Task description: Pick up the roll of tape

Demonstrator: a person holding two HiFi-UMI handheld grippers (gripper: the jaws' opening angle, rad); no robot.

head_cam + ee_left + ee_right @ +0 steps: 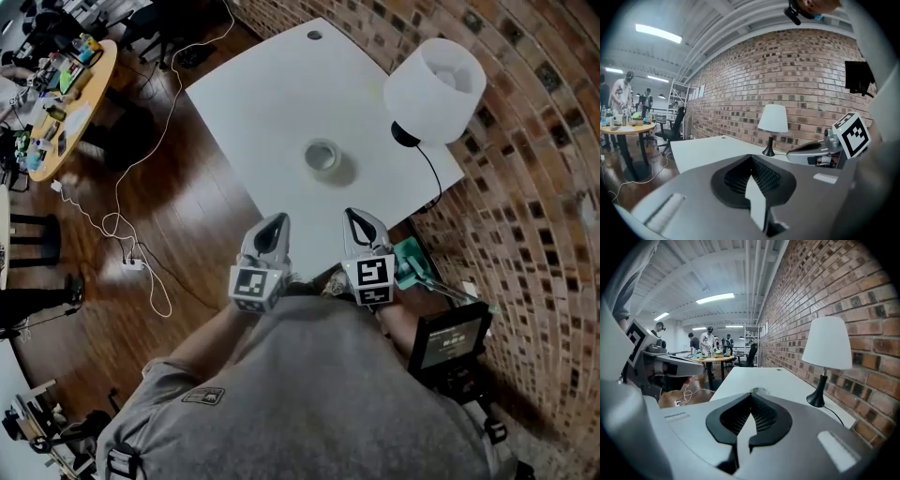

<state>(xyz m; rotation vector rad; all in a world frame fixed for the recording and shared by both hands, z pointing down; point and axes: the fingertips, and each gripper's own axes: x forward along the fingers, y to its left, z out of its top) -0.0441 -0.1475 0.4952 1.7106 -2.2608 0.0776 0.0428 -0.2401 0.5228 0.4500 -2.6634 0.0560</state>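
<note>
The roll of tape lies in the middle of the table, well beyond the left gripper and right gripper at its near edge. Both are clenched on nothing.

Tape roll mostly hidden behind right tongs.

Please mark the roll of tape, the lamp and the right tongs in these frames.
roll of tape [309,157], head view, left side of its ring.
lamp [436,86], head view, middle of the white shade.
right tongs [351,215], head view, at the closed tips.
</note>
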